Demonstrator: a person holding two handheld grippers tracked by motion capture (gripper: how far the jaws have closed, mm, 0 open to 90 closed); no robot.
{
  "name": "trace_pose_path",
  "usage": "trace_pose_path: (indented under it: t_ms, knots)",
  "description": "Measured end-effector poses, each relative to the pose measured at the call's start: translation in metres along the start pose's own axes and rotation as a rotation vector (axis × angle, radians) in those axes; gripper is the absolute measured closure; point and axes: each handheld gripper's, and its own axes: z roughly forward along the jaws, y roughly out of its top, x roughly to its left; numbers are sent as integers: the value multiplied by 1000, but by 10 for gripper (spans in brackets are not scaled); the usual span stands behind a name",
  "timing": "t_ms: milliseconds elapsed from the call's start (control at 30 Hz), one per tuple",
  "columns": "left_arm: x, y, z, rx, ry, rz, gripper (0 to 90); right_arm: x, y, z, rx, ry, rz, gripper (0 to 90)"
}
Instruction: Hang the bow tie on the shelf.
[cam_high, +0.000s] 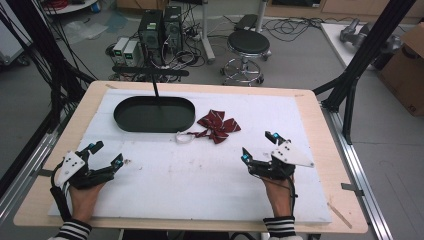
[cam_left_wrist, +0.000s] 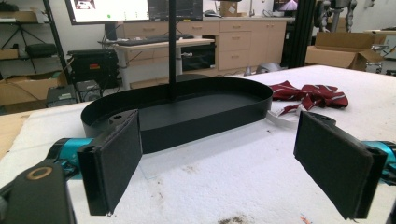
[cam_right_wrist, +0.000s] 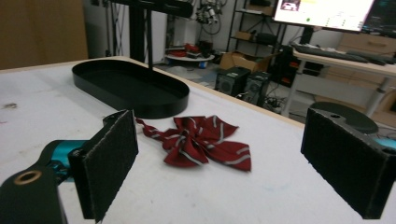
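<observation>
While resting low on the white counter (cam_high: 200, 185), left tongs (cam_high: 106, 153) and right tongs (cam_high: 260, 146) splayed wide, gripping nothing, aimed forward toward black tray (cam_high: 154, 114); red striped bow tie (cam_high: 218, 125) lying just right of tray.

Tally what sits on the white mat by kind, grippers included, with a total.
Black oval tray with upright post: 1
Dark red striped bow tie with white strap: 1
Hand-held grippers, jaws open: 2, left gripper, right gripper
Total: 4
</observation>
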Motion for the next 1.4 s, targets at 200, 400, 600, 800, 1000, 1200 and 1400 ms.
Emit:
trace_pose_path:
  t_ms: [200, 400, 600, 800, 1000, 1200, 1400]
  knots:
    - [0, 0, 0, 1, -1, 0, 157, 8, 25, 22, 21, 65, -29, 100]
    - [1, 0, 0, 4, -1, 0, 157, 19, 48, 52, 54, 147, -42, 99]
    - [1, 0, 0, 4, -1, -1, 157, 29, 59, 75, 83, 200, -60, 99]
    - [1, 0, 0, 2, -2, -7, 157, 38, 65, 103, 129, 255, -60, 100]
    - [1, 0, 0, 2, -2, -8, 157, 45, 69, 126, 158, 294, -58, 100]
    - [1, 0, 0, 2, -4, -9, 157, 52, 69, 150, 223, 331, -63, 100]
    - [1, 0, 0, 2, -5, -9, 157, 58, 68, 163, 245, 348, -80, 100]
